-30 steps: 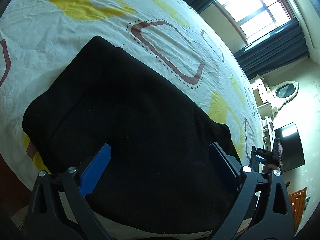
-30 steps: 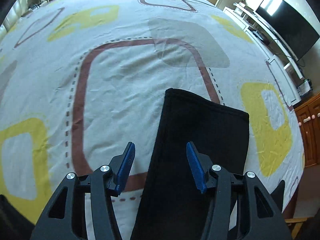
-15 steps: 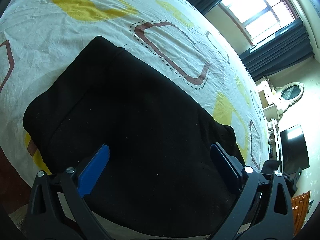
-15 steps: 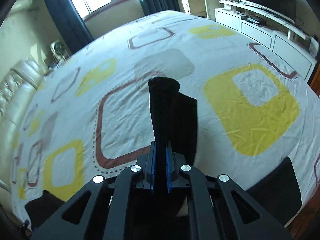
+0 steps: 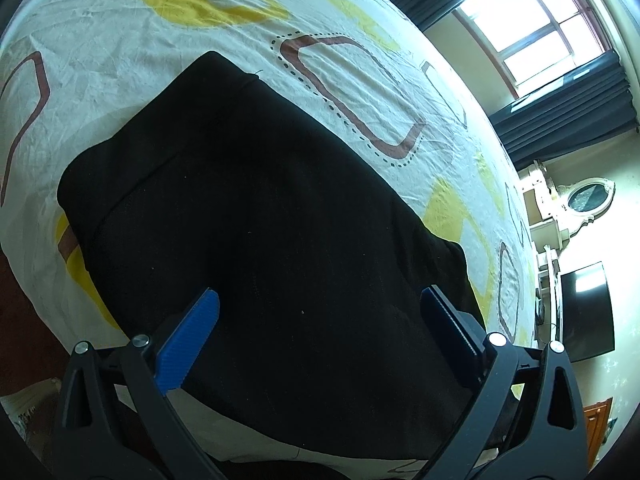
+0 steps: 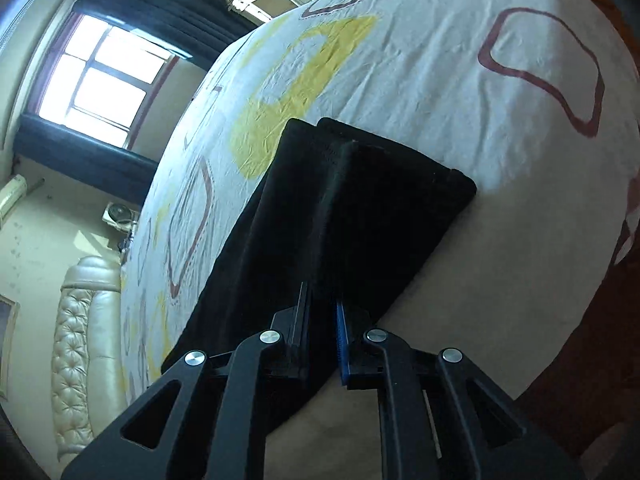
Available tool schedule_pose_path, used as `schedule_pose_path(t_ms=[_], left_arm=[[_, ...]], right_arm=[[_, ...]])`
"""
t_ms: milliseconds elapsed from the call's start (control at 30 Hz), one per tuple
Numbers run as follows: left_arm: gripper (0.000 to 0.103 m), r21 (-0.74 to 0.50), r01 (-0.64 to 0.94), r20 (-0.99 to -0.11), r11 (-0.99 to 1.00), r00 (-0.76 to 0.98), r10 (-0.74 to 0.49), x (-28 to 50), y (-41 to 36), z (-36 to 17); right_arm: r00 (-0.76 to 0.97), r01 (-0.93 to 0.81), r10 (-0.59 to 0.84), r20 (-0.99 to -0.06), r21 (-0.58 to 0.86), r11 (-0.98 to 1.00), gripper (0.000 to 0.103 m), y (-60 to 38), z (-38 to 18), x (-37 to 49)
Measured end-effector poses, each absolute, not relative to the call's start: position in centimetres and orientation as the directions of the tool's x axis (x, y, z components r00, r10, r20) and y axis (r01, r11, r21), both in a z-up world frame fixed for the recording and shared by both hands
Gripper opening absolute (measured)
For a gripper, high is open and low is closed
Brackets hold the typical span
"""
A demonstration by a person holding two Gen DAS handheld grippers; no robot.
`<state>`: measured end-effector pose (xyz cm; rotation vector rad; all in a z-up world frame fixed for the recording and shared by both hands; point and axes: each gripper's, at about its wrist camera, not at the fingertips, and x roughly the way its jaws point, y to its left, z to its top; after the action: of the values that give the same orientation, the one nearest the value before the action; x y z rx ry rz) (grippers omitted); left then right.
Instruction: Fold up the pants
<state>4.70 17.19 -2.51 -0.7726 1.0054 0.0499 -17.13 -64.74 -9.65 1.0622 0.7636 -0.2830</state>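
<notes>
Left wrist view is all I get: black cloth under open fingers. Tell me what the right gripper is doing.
Observer: The right gripper has a strip of the pants between its jaws, which are just opening.
Operator: Say whether that end lies flat on the bed.
Observer: No. It is raised off the sheet and casts a shadow on it.
Operator: Name what stands past the cloth on that side.
Observer: A padded beige headboard, at the left of the right wrist view.
</notes>
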Motion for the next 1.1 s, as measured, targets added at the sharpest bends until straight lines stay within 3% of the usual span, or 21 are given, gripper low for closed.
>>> schedule_pose_path(t_ms=[67, 167, 200, 233, 267, 467, 533, 767, 967, 1033, 1067, 1100], left_arm=[[0.100, -0.562, -0.378, -0.774, 0.736, 0.555, -0.306, 4.4, 17.2, -2.5], [0.100, -0.558, -0.380, -0.776, 0.738, 0.554, -0.302, 4.2, 17.1, -2.6], [0.100, -0.556, -0.381, -0.777, 0.739, 0.553, -0.299, 4.1, 17.1, -2.6], [0.100, -0.553, -0.381, -0.779, 0.741, 0.553, -0.297, 4.1, 17.0, -2.6], [0.100, -0.550, -0.381, -0.780, 0.743, 0.552, -0.294, 4.1, 17.0, -2.6], [0.100, -0.565, -0.362, -0.772, 0.741, 0.548, -0.321, 3.8, 16.6, -2.6], [0.100, -0.556, -0.356, -0.777, 0.751, 0.544, -0.317, 3.8, 16.5, -2.7], [0.100, -0.565, -0.348, -0.772, 0.748, 0.542, -0.332, 3.7, 16.6, -2.6], [0.100, -0.562, -0.341, -0.774, 0.753, 0.537, -0.335, 3.6, 16.6, -2.6], [0.100, -0.563, -0.341, -0.775, 0.753, 0.534, -0.338, 3.6, 16.6, -2.7], [0.100, -0.563, -0.340, -0.776, 0.753, 0.532, -0.339, 3.7, 16.6, -2.7], [0.100, -0.562, -0.339, -0.777, 0.755, 0.531, -0.339, 3.7, 16.5, -2.8]], right_arm=[[0.739, 0.528, 0.179, -0.650, 0.724, 0.444, 0.031, -65.0, -10.3, -16.9], [0.764, 0.514, 0.185, -0.618, 0.756, 0.404, 0.033, -65.1, -11.0, -16.7], [0.766, 0.512, 0.182, -0.616, 0.757, 0.407, 0.031, -65.1, -11.1, -16.6], [0.754, 0.523, 0.167, -0.635, 0.735, 0.432, 0.011, -65.0, -10.9, -16.4], [0.743, 0.530, 0.149, -0.652, 0.710, 0.463, 0.006, -64.9, -10.5, -16.4], [0.748, 0.562, 0.142, -0.649, 0.732, 0.384, 0.006, -67.2, -11.9, -18.2], [0.778, 0.535, 0.160, -0.607, 0.775, 0.337, 0.005, -67.3, -13.0, -18.7], [0.771, 0.539, 0.110, -0.627, 0.735, 0.411, 0.006, -66.2, -10.6, -18.4], [0.776, 0.522, 0.160, -0.610, 0.764, 0.379, 0.006, -67.7, -12.2, -19.3], [0.776, 0.535, 0.149, -0.612, 0.765, 0.359, 0.014, -68.6, -11.9, -20.4], [0.767, 0.561, 0.109, -0.633, 0.743, 0.366, 0.031, -69.2, -11.4, -21.1], [0.768, 0.570, 0.075, -0.636, 0.732, 0.373, 0.038, -69.9, -10.8, -21.9]])
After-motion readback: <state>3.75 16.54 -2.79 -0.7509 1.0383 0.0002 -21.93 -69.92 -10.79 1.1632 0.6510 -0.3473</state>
